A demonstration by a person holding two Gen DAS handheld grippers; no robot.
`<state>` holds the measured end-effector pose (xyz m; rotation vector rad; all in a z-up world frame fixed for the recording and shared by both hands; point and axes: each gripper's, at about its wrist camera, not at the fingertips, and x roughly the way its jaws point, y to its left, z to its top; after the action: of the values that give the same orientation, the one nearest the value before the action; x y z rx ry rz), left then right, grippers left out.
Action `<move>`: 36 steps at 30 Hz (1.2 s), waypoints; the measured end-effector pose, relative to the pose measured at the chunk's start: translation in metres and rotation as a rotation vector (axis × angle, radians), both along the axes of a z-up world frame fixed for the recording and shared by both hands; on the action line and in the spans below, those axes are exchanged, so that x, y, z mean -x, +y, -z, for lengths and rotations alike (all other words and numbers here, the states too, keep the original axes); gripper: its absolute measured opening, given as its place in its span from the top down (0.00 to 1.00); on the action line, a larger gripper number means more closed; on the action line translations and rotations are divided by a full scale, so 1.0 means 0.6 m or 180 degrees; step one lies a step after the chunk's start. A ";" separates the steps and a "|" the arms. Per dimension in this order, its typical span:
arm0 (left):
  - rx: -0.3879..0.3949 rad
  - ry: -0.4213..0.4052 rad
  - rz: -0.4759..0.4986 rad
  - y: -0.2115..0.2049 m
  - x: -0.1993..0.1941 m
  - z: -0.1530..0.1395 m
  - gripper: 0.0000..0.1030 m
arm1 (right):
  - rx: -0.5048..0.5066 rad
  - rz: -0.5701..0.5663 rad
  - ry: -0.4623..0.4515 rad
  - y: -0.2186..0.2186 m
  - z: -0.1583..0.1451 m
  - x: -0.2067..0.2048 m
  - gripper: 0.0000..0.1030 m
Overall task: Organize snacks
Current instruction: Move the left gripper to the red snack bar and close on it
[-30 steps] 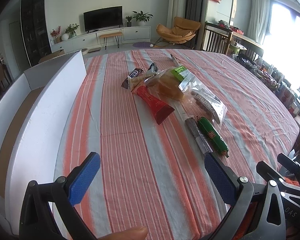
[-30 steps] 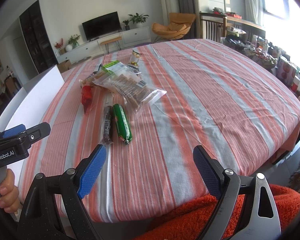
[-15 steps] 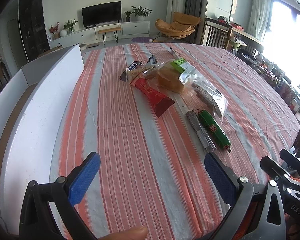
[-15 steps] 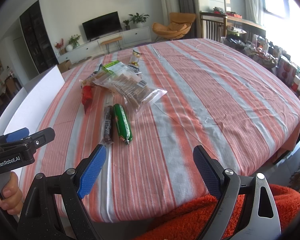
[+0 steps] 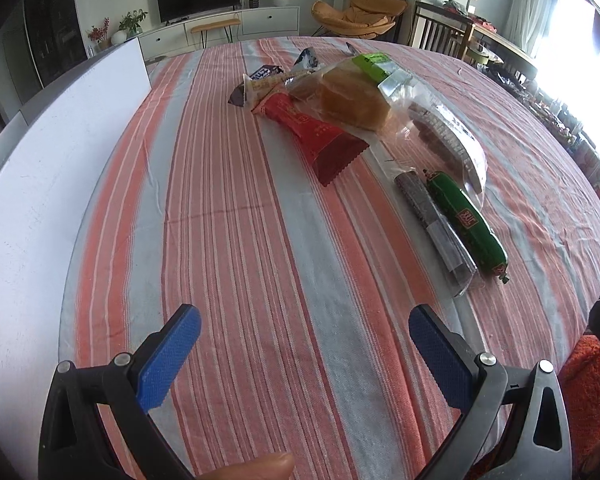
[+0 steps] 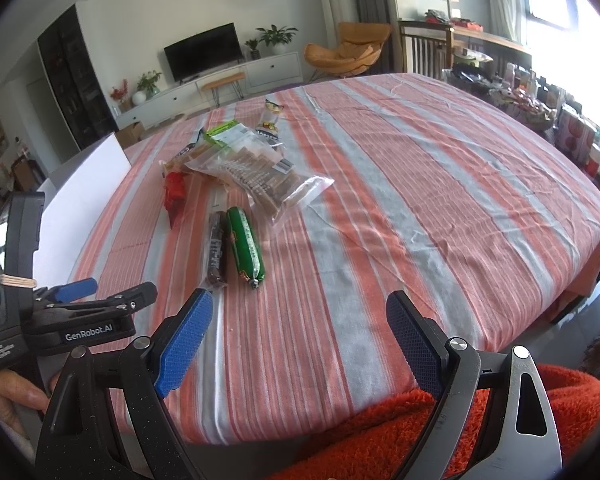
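- Left gripper (image 5: 300, 340): fingers apart, empty, hovering over bare striped cloth (image 5: 240, 240). Over the last second it has pushed forward and dipped; the snacks loom larger in its view.
- Right gripper (image 6: 300, 336): fingers apart, empty, near the table edge. Barely moved.
- Nearest snacks: green sausage (image 5: 466, 220) and dark stick (image 5: 434, 220), side by side, ahead-right of the left gripper.
- Beyond them: red packet (image 5: 312, 132), bread bag (image 5: 356, 100), clear biscuit bag (image 6: 260, 172), heaped together and overlapping.
- White box (image 5: 40, 180) along the left edge, likely the destination.
- Judgement: approach under way, nothing sorted yet; left gripper seems to be closing on a first pick.
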<state>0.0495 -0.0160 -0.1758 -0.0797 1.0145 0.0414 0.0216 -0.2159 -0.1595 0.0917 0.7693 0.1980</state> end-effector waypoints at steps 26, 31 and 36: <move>0.0273 -0.0155 -0.0050 0.055 -0.055 -0.047 0.01 | -0.0462 0.0084 0.0030 -0.036 0.011 -0.010 0.12; 0.0516 -0.0114 0.0060 0.067 -0.176 -0.084 0.00 | -0.0443 0.0080 0.0044 -0.033 0.011 -0.011 0.12; 0.0396 0.0183 0.0006 0.060 -0.262 -0.033 0.15 | -0.0454 0.0103 0.0017 -0.036 0.010 -0.007 0.12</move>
<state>0.2067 0.0198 -0.1561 -0.1921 1.0741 -0.0215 0.0259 -0.2375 -0.1653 0.2396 0.7580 0.2217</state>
